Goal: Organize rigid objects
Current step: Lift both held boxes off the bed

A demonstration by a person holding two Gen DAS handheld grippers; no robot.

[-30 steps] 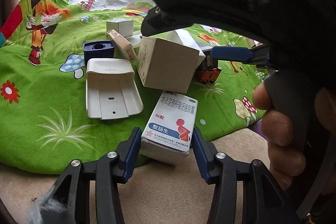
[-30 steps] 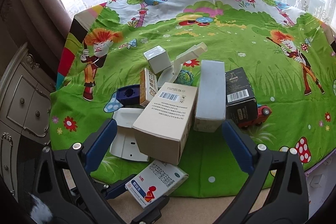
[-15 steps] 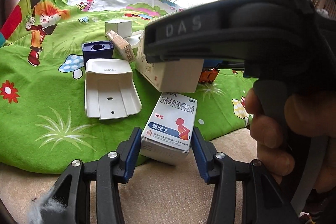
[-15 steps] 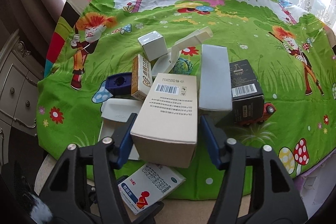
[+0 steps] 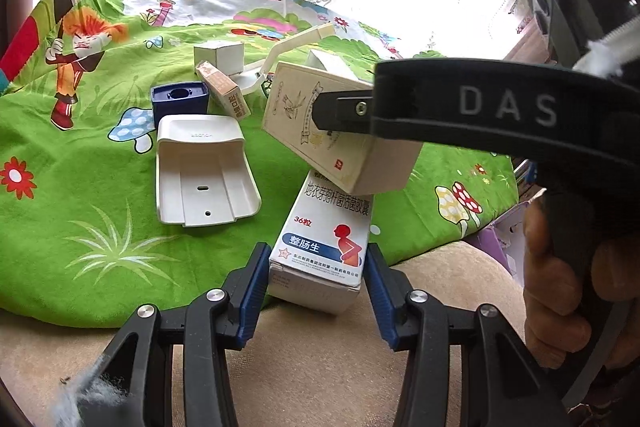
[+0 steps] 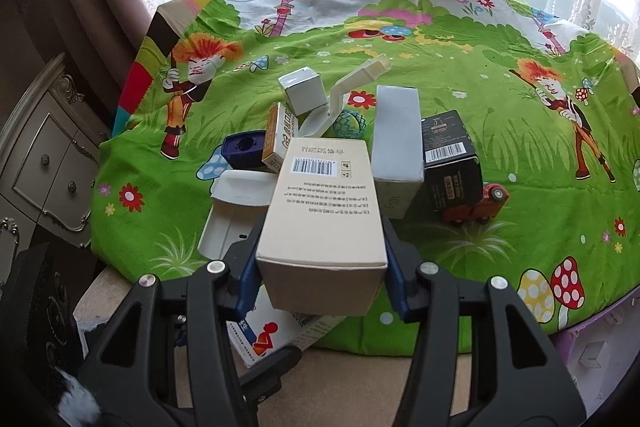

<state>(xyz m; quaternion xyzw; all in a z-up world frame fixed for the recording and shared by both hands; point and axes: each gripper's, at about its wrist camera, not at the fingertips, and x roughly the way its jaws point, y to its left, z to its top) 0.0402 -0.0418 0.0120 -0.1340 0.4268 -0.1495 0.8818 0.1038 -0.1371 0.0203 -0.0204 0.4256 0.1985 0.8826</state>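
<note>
My left gripper is shut on a white medicine box with a red figure, held at the near edge of the green cartoon cloth. My right gripper is shut on a tall beige box with a barcode and holds it lifted above the cloth. That beige box hangs tilted just above the medicine box in the left wrist view. The medicine box shows below the beige box in the right wrist view.
On the cloth lie a white plastic holder, a navy block, an orange-white small box, a white cube box, a white hinged piece, a grey-white tall box, a black box and a red toy car.
My right gripper closed on the beige box and lifted it off the cloth toward me. The left gripper kept hold of the medicine box.
</note>
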